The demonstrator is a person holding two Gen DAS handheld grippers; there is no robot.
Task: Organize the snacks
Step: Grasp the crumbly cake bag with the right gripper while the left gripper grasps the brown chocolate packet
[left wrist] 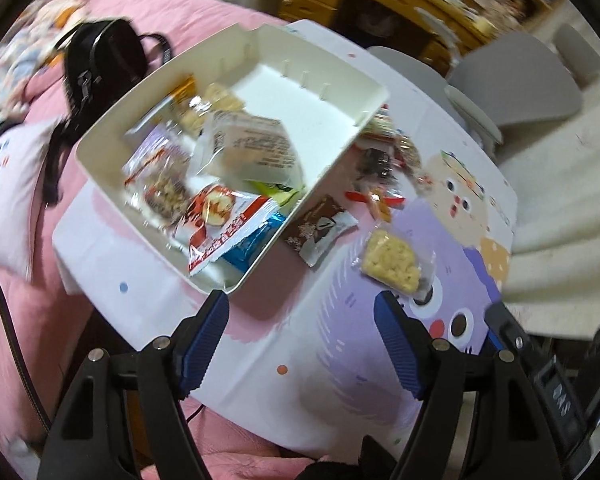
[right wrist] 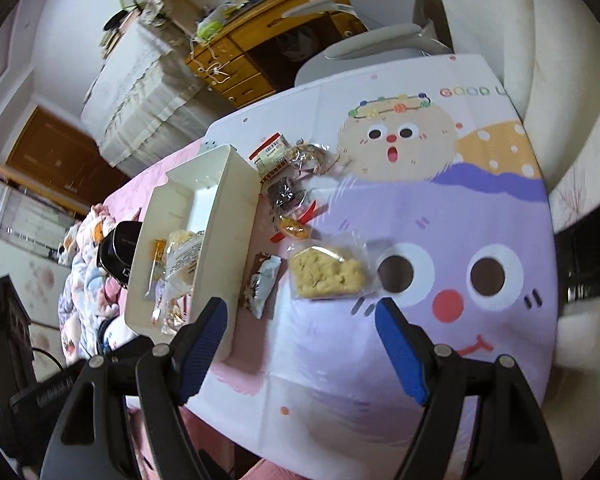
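A white plastic bin (left wrist: 364, 118) (right wrist: 236, 216) sits on a cartoon-printed table mat (left wrist: 332, 344) (right wrist: 420, 208) and holds several wrapped snacks, among them a red-and-white packet (left wrist: 224, 224) and a clear bread packet (left wrist: 252, 148). Beside the bin lie a yellow cracker pack (left wrist: 390, 266) (right wrist: 326, 274), a brown-and-silver packet (left wrist: 320, 234) (right wrist: 262, 284) and a heap of small snacks (left wrist: 380, 168) (right wrist: 292, 184). My left gripper (left wrist: 302, 306) hovers open over the mat near the bin's corner, with nothing between its pads. My right gripper (right wrist: 302, 312) is open just short of the cracker pack, holding nothing.
A black bag (left wrist: 104, 60) (right wrist: 116, 252) lies on the pink bedding (left wrist: 28, 320) left of the table. Grey chairs (left wrist: 516, 84) (right wrist: 372, 44) stand at the far side, with a wooden desk (right wrist: 260, 40) behind. A white sofa edge (left wrist: 568, 200) borders the right.
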